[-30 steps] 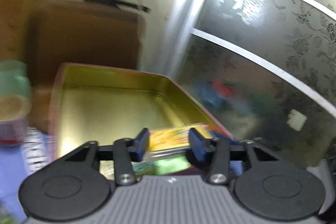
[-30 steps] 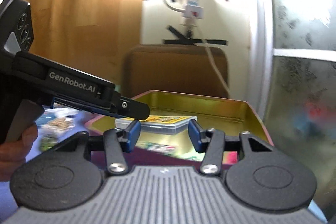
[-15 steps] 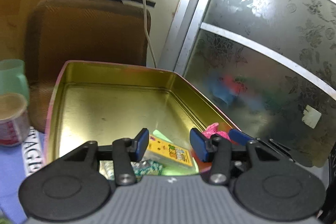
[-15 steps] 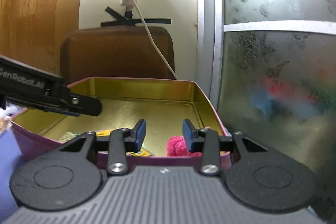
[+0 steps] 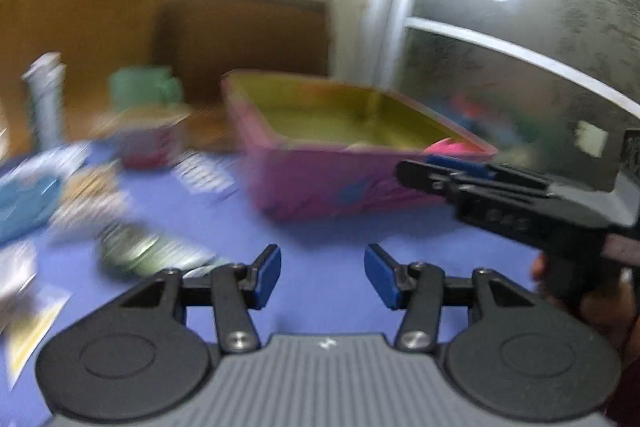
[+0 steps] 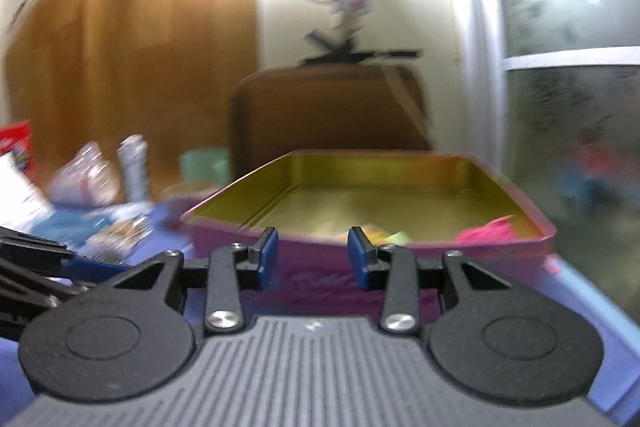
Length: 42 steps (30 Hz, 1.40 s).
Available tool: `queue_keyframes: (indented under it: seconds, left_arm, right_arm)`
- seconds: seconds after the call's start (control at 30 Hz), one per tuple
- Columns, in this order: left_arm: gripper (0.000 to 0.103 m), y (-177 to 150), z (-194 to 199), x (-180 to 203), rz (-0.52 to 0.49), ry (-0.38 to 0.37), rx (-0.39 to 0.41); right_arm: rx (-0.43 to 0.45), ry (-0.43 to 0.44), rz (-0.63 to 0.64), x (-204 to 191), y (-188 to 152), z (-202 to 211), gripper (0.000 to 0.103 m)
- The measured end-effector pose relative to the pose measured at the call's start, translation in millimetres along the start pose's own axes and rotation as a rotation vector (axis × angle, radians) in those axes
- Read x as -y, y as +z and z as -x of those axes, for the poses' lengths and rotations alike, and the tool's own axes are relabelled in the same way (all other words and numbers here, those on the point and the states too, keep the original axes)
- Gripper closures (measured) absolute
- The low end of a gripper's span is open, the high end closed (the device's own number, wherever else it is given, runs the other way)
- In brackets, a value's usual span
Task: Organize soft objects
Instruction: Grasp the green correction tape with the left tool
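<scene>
The left gripper (image 5: pixel 322 275) is hovering over the bare blue counter (image 5: pixel 320 227) with its two blue-padded fingers (image 5: pixel 266 275) standing apart and nothing between them, the jaws having just been opening. The right gripper (image 6: pixel 312 259) is sitting just in front of the near wall of a rectangular pink metal tin with a gold-coloured inside (image 6: pixel 440 255), its two fingers parted a little and holding nothing, the jaws having just been closing slightly. In the left wrist view the right gripper's black body is reaching in from the right edge, its tip near the tin's right corner, with a person's hand (image 5: pixel 600 307) wrapping its grip. The one tin is lying open, and a fuzzy bright pink soft object (image 6: pixel 490 233) is resting in its near right corner against the wall. Beside it, toward the middle of the near wall, a few flat yellow and green packets (image 6: pixel 384 235) are lying on the tin's floor; blur is keeping their number unclear. To the left of the tin, blurred items are crowding the counter: one pale green cup (image 5: pixel 140 87), one red and white round tub (image 5: pixel 148 139) and several loose packets. A brown padded chair back (image 6: pixel 328 115) is standing behind the tin.
</scene>
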<state>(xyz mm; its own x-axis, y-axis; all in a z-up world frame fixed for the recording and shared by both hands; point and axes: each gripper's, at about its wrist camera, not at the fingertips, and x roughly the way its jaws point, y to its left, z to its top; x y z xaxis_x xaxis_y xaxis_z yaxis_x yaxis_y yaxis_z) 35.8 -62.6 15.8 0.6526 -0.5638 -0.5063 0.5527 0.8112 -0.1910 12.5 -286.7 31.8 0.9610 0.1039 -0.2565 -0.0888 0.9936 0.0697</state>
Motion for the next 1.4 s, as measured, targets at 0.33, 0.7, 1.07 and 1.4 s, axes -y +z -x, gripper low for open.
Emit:
queue_keyframes:
  seconds: [0.33, 0.7, 1.07, 1.4]
  left_arm:
    - [0.055, -25.9, 49.7, -86.4, 0.320, 0.164, 0.103]
    - [0.055, -26.4, 45.9, -86.6, 0.304, 0.149, 0.079]
    - [0.050, -20.4, 26.9, -58.3, 0.126, 0.282, -0.020]
    - [0.050, -3.6, -3.2, -5.5, 0.066, 0.049, -0.102]
  right_arm:
    - [-0.235, 0.325, 0.184, -88.7, -3.0, -38.5, 0.057]
    - [-0.370, 0.407, 0.221, -118.4, -7.9, -78.1, 0.086]
    - [-0.310, 0.286, 0.205, -77.1, -29.4, -13.8, 0.086]
    - [-0.284, 0.072, 0.084, -15.4, -45.1, 42.4, 0.086]
